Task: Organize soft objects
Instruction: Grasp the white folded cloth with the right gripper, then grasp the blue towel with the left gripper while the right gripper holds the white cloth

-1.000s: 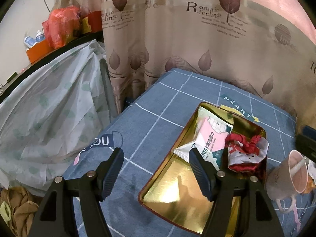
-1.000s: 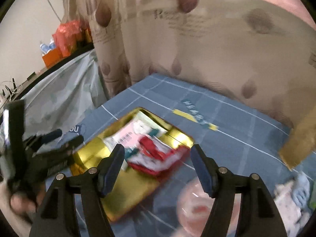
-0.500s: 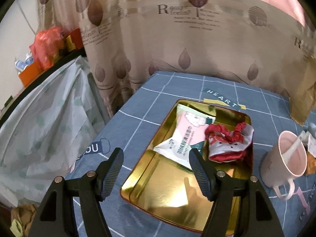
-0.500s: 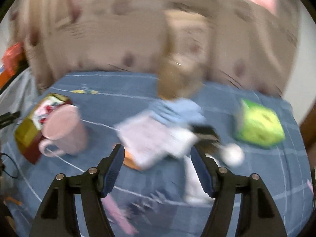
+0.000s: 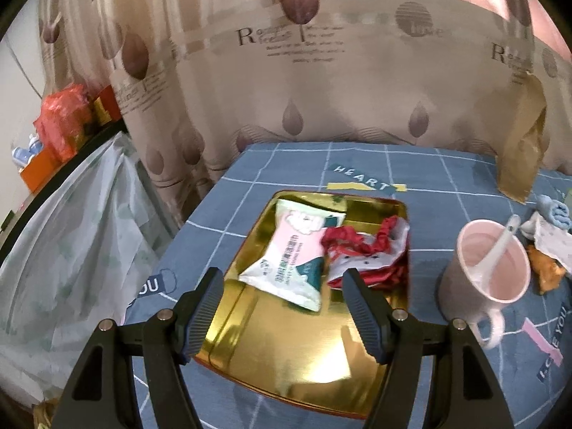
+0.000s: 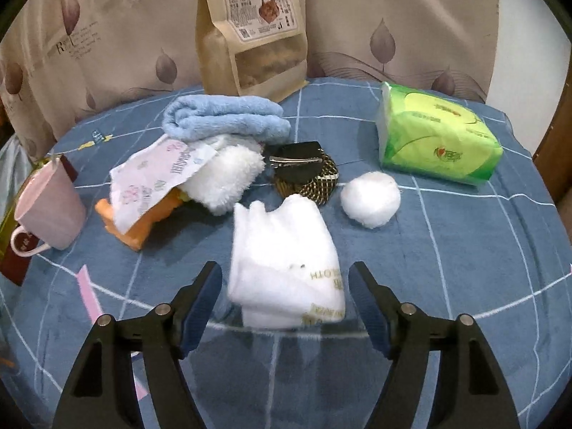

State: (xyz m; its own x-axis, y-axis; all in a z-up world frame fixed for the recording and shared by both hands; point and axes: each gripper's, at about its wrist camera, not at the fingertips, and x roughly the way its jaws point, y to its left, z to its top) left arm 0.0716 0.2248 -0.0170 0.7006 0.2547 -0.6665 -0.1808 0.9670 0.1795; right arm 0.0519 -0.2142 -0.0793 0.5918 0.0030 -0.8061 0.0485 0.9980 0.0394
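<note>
Blue checked cloth [image 6: 447, 250] carries one folded white towel [image 6: 286, 264] at lower centre, long axis running up-frame, between my right gripper [image 6: 284, 298], whose jaws just widened, untouching. One gold tray [image 5: 286, 350] holds one wipes pack [image 5: 289, 261] and one red pouch [image 5: 364, 254]; my left gripper [image 5: 282, 307] gapes empty.

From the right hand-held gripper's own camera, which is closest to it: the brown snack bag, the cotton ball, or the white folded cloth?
1. White folded cloth, right between its open fingers.
2. Cotton ball, farther, to the right.
3. Brown snack bag, standing at the back by the curtain.
</note>
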